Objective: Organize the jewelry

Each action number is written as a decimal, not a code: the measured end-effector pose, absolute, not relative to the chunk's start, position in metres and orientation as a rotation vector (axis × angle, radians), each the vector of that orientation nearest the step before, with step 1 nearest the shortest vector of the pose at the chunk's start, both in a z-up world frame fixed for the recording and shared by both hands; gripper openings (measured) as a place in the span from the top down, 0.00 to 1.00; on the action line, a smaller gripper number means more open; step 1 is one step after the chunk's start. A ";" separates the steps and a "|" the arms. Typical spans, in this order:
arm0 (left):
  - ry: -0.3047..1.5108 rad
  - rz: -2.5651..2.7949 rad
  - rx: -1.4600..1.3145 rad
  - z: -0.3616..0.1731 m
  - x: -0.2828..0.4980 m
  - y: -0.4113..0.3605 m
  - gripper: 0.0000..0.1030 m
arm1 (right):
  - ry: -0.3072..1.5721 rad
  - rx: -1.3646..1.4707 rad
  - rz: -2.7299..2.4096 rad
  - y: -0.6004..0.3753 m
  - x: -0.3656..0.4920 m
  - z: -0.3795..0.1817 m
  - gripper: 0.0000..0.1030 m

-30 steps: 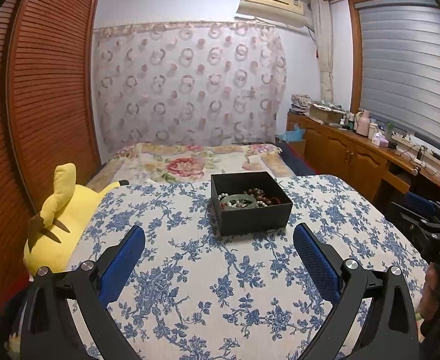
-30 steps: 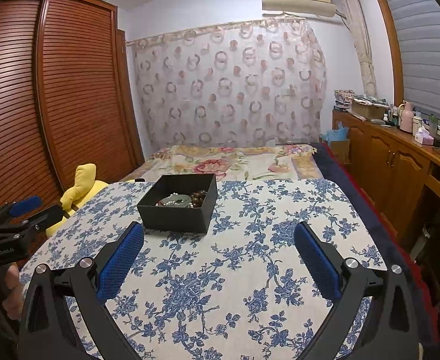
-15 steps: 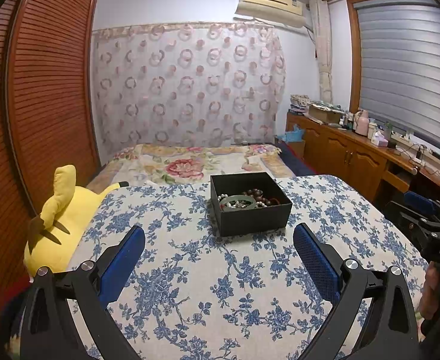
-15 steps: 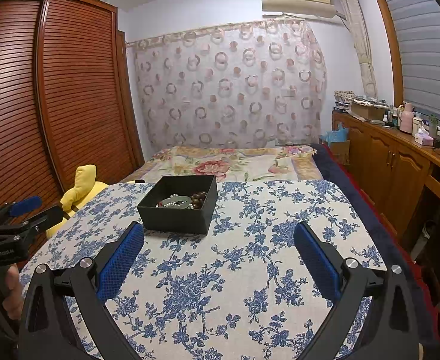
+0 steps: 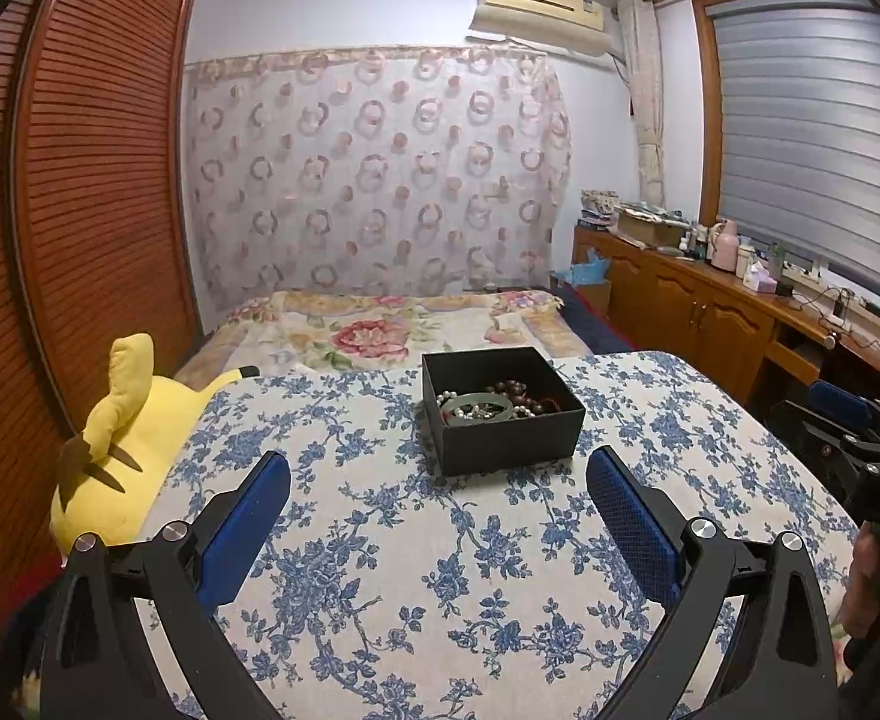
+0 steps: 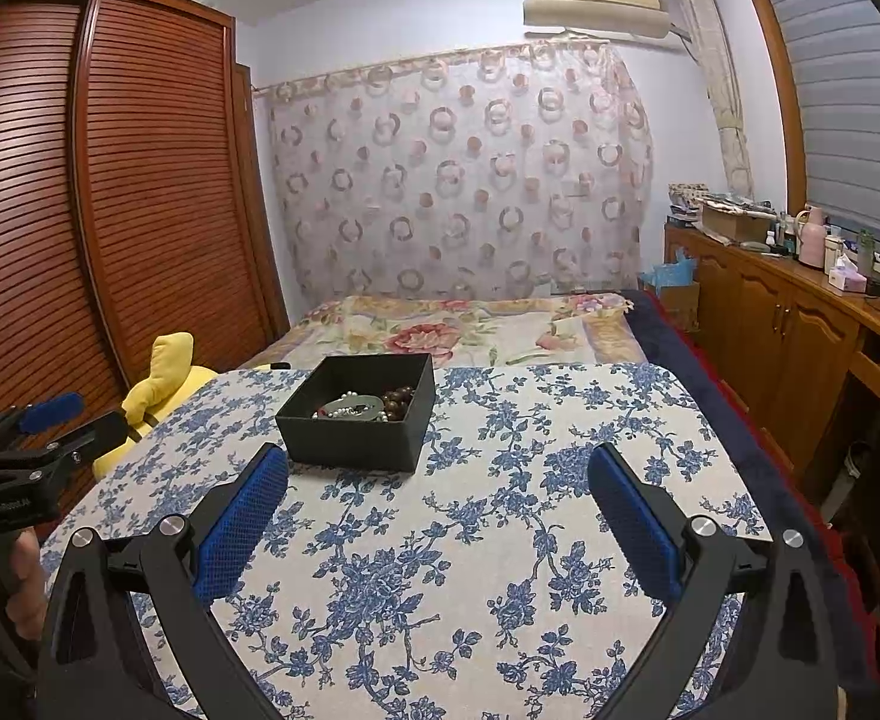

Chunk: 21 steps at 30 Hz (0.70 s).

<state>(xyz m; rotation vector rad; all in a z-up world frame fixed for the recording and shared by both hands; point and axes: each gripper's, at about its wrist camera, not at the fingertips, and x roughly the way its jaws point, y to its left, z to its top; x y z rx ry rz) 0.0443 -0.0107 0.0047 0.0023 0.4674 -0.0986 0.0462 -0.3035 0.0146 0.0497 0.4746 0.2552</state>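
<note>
A black open box [image 5: 505, 438] stands on the blue-flowered tablecloth [image 5: 380, 570]; it also shows in the right wrist view [image 6: 350, 441]. Inside lie a green bangle [image 5: 477, 408], pearl beads and dark wooden beads [image 5: 514, 391]. My left gripper [image 5: 438, 474] is open and empty, short of the box's near wall. My right gripper [image 6: 438, 468] is open and empty, just right of and nearer than the box. Each gripper shows at the edge of the other's view.
A yellow plush toy [image 5: 122, 450] lies at the table's left edge. A bed [image 5: 380, 330] lies behind the table. A wooden wardrobe [image 6: 110, 210] stands at the left and a cluttered wooden cabinet [image 5: 709, 312] at the right.
Both grippers have stayed open and almost still. The left wrist view has shifted only slightly.
</note>
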 end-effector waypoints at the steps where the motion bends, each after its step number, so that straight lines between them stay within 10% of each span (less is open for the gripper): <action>1: 0.467 -0.098 0.003 0.004 0.044 -0.011 0.07 | 0.475 0.049 0.256 -0.303 0.046 0.016 0.02; 21: 0.467 -0.094 -0.001 0.007 0.045 -0.009 0.07 | 0.471 0.050 0.255 -0.300 0.046 0.018 0.02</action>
